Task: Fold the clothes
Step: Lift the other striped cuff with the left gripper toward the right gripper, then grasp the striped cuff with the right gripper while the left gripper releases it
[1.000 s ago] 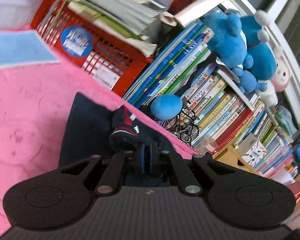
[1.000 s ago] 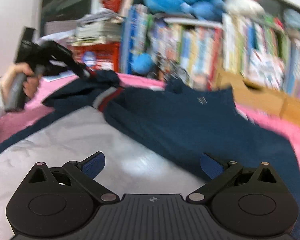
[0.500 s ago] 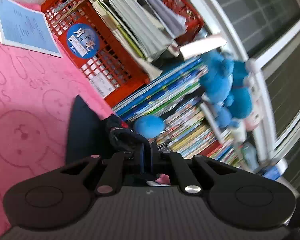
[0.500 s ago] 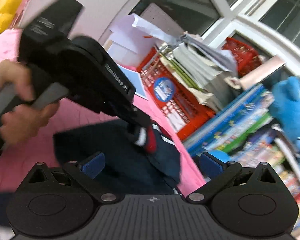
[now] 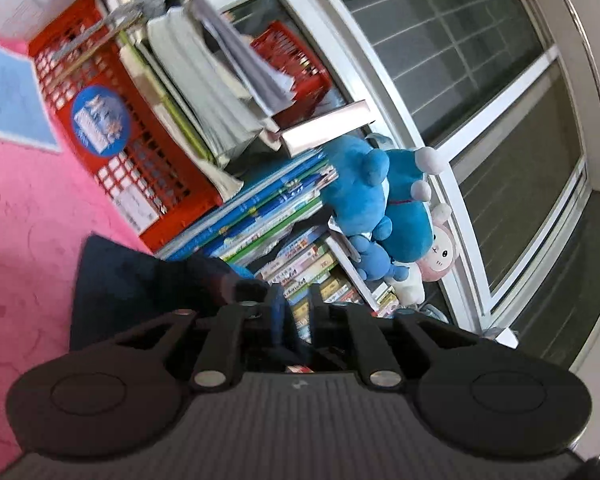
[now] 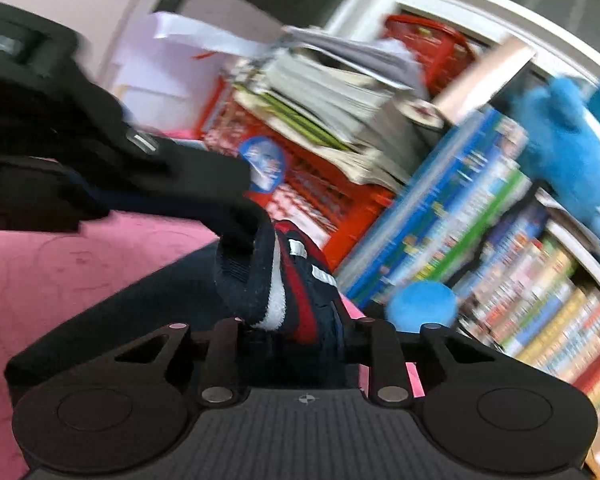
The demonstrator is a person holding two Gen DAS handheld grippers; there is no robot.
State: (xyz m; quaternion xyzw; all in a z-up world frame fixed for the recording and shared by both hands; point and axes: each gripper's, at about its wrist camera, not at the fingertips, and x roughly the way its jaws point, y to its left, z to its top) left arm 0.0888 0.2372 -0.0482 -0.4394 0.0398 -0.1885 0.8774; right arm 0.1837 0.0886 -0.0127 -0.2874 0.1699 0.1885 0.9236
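Observation:
A navy garment [image 5: 128, 284] lies on the pink cover [image 5: 24, 240] and rises to a bunched cuff [image 6: 276, 276] with white and red stripes. My left gripper [image 5: 294, 304] points level at the shelves. Its jaws are opening, with a narrow gap that shows books; the navy cloth sits against the left finger. In the right wrist view the left gripper [image 6: 236, 216] reaches in from the left, its tip at the top of the cuff. My right gripper [image 6: 296, 332] is closing, and its fingers clamp the striped cuff from both sides.
A red crate [image 5: 140, 152] stuffed with papers stands at the back of the pink cover. Beside it are leaning books [image 5: 268, 216], blue plush toys [image 5: 372, 208] and a blue ball [image 6: 422, 306]. A window [image 5: 480, 80] is behind them, and a blue sheet [image 5: 4, 96] lies far left.
My right gripper swung left across the garment to the left gripper and went from wide open to clamped on the cuff. The left jaws, shut on the cuff before, have parted.

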